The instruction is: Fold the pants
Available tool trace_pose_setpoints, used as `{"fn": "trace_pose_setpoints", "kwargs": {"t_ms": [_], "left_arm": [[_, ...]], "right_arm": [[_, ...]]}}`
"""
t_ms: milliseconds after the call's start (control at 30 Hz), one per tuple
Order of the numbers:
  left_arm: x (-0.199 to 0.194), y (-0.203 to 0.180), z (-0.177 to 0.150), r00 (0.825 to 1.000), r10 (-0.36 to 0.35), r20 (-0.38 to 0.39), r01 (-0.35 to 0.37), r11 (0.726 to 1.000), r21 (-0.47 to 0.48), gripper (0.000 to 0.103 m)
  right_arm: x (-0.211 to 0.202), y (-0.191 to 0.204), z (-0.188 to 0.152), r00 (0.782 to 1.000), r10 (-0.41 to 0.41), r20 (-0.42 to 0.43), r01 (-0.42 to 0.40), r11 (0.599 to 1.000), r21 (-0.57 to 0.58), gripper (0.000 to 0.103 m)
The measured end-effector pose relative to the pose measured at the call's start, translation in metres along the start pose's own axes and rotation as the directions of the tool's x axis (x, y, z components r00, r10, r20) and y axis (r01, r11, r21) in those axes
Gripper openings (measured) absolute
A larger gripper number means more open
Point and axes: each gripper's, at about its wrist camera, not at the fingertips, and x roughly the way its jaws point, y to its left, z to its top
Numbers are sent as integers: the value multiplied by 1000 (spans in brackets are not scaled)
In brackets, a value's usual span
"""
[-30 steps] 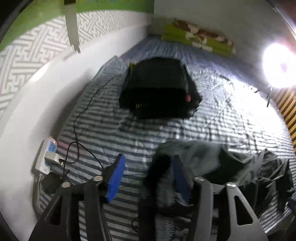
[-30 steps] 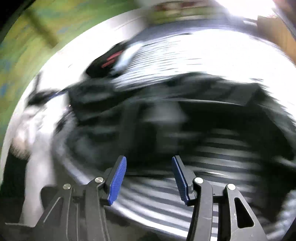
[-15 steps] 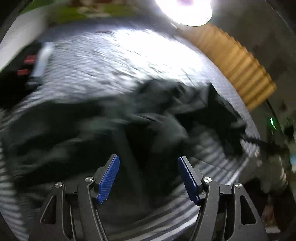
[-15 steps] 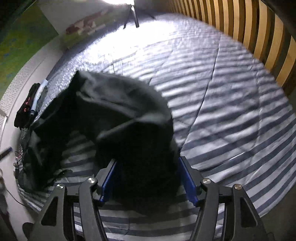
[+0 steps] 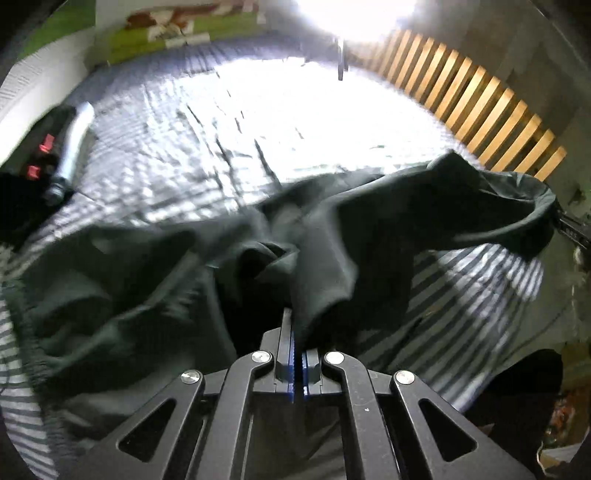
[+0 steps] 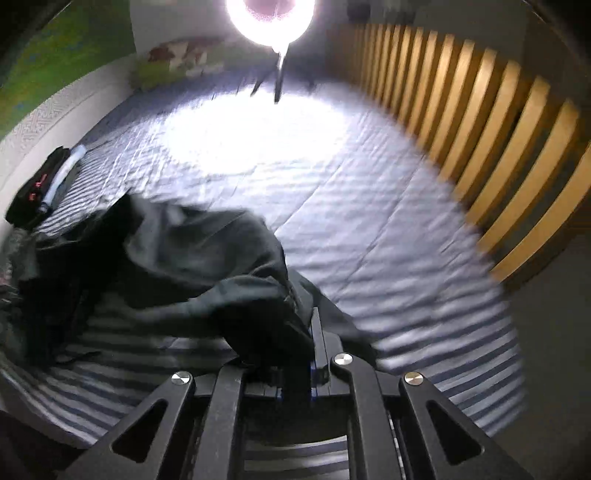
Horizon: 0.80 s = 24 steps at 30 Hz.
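Item: dark pants (image 5: 332,229), crumpled, lying across the near part of a bed (image 5: 229,122) with a grey-and-white striped cover.

Left claw (image 5: 298,332): clamped tight, blue pads together, a fold of the pants pinched at the tips. The cloth rises from the tips and spreads away to both sides, most of it heaped to the left, one lifted edge stretching far right toward the right claw.

Right claw (image 6: 301,343): jaws closing, narrow, pads pressing on a bunched edge of the pants. From here the garment trails left and away across the bed; the cover to the right lies bare.

Also present: black bag (image 6: 31,199) at the bed's far left edge, well apart from the pants; wooden slat rail (image 6: 480,140) along the right side; bright round lamp (image 6: 269,14) at the far end.
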Motion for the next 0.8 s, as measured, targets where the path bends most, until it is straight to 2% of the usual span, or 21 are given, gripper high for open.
{"fn": "trace_pose_setpoints", "kwargs": {"t_ms": [33, 100, 133, 200, 233, 300, 333, 367, 467, 533, 600, 633, 700, 800], "left_arm": [[-14, 5, -1, 1000, -10, 10, 10, 1000, 6, 1], [-38, 6, -15, 999, -49, 20, 49, 999, 14, 1], [-44, 5, -24, 997, -72, 7, 72, 997, 14, 2], [-46, 8, -43, 987, -145, -74, 147, 989, 19, 9], [-46, 11, -51, 984, -148, -98, 149, 989, 9, 11], [-49, 21, -60, 984, -141, -107, 139, 990, -19, 22], [-51, 27, -62, 986, -132, -98, 130, 991, -31, 23], [-55, 37, -59, 991, -105, -79, 102, 994, -50, 24], [-61, 66, -38, 997, -68, -22, 65, 990, -126, 31], [-57, 78, -21, 999, -42, 2, 42, 988, -148, 43], [-48, 81, 4, 999, -43, 15, 45, 987, -154, 61], [-43, 79, 16, 999, -35, 22, 38, 988, -150, 64], [-19, 74, 41, 1000, -29, 12, 30, 992, -126, 76], [24, 60, 68, 999, -5, -40, 1, 997, -83, 78]], "right_arm": [[-14, -3, 1, 999, -37, 39, 38, 999, -23, 8], [-28, -8, -1, 996, -64, 63, 67, 996, -53, 9], [-29, -9, -6, 997, -62, 41, 64, 996, -63, 12], [-14, -12, -21, 995, -38, -93, 27, 993, -117, 31], [-7, -15, -33, 988, -54, -146, 35, 991, -132, 46], [-3, -23, -51, 982, -56, -179, 34, 991, -126, 49], [-4, -30, -57, 981, -40, -187, 21, 995, -101, 49], [-9, -40, -62, 983, 11, -181, -20, 999, -44, 49], [-20, -65, -56, 982, 134, -134, -117, 985, 126, 50], [-15, -72, -44, 979, 170, -112, -146, 970, 193, 50], [-1, -69, -27, 977, 180, -110, -156, 968, 198, 53], [10, -63, -17, 977, 173, -124, -149, 972, 180, 56], [35, -48, -7, 969, 190, -156, -166, 974, 157, 57], [71, -21, -1, 944, 244, -224, -219, 967, 133, 58]]}}
